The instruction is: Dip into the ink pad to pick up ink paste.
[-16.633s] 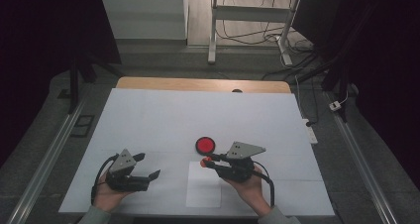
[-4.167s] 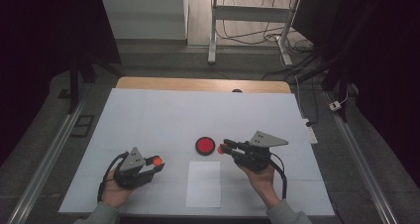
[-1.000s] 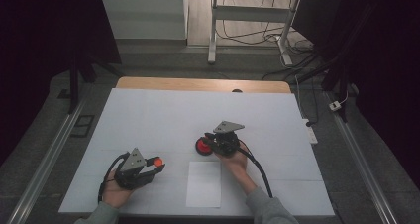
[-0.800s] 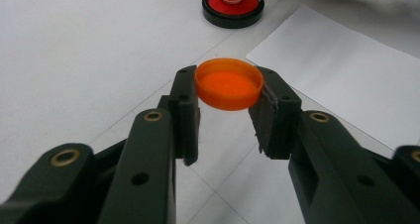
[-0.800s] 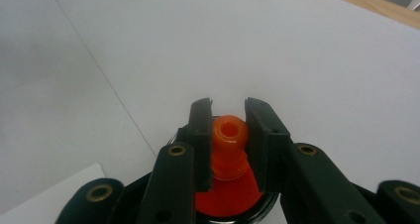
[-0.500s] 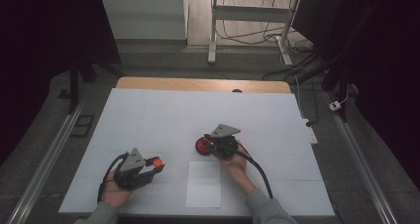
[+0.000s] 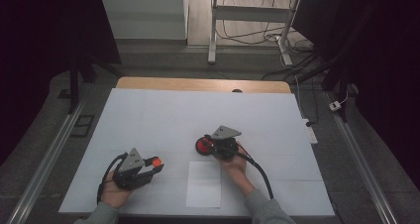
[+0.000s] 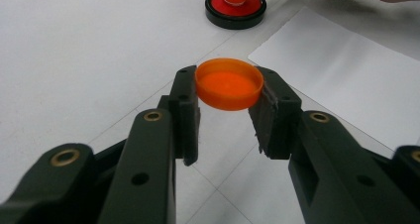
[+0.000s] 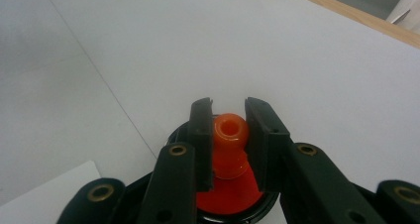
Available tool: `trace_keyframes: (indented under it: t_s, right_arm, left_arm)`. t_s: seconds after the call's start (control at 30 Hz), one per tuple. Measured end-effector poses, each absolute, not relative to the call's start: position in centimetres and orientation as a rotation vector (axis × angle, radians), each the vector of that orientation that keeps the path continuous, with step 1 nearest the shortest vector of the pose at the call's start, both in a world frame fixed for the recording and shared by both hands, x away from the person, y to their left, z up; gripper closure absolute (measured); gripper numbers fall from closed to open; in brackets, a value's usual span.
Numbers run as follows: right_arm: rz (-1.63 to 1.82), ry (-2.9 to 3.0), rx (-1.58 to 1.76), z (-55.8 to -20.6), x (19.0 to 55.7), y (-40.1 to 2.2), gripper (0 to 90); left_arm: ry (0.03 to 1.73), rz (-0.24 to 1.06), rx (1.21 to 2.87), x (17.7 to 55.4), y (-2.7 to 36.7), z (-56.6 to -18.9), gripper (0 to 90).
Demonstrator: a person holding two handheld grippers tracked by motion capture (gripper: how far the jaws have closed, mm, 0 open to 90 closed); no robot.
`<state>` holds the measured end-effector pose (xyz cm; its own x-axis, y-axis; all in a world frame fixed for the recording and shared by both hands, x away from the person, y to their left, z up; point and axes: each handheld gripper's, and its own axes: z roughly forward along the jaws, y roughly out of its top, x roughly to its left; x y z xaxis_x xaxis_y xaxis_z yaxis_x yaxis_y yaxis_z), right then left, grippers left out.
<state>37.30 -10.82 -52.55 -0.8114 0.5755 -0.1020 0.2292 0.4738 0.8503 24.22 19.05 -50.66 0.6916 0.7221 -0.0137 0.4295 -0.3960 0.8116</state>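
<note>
Since earlier, my right hand-held gripper (image 9: 228,135) has reached the ink pad (image 7: 203,145), clamping the light, slippery stamp (image 9: 229,135) by its neck; left hand-held gripper (image 8: 229,92) pinches the rigid orange cap (image 8: 229,83) above the desk (image 7: 148,115).

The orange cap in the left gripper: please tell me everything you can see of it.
The orange cap is a small round lid of glossy plastic, shallow, with a low rim and a hollow inside that faces up toward the camera. The left gripper is shut on it: its two black pads press the rim from opposite sides and hold it level above the white table. It touches nothing else. In the high view it shows as an orange spot at the gripper's tip, left of the white paper.
</note>
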Motion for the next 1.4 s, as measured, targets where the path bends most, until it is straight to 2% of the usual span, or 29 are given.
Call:
trace_keyframes:
  t_s: [0.53, 0.8, 1.4]
  right_arm:
    - [1.315, 2.37, 0.707, -52.4, 37.8, -11.2, 72.8]
    - [1.428, 2.289, 0.684, -49.9, 37.2, -11.9, 72.9]
    - [1.306, 2.372, 0.688, -52.0, 37.7, -11.1, 72.8]
  left_arm:
    - [0.892, 0.447, 2.031, 24.3, 19.3, -50.5, 64.9]
    - [0.89, 0.447, 2.025, 24.3, 19.5, -50.5, 64.8]
    - [0.886, 0.443, 2.034, 24.3, 19.4, -50.6, 64.7]
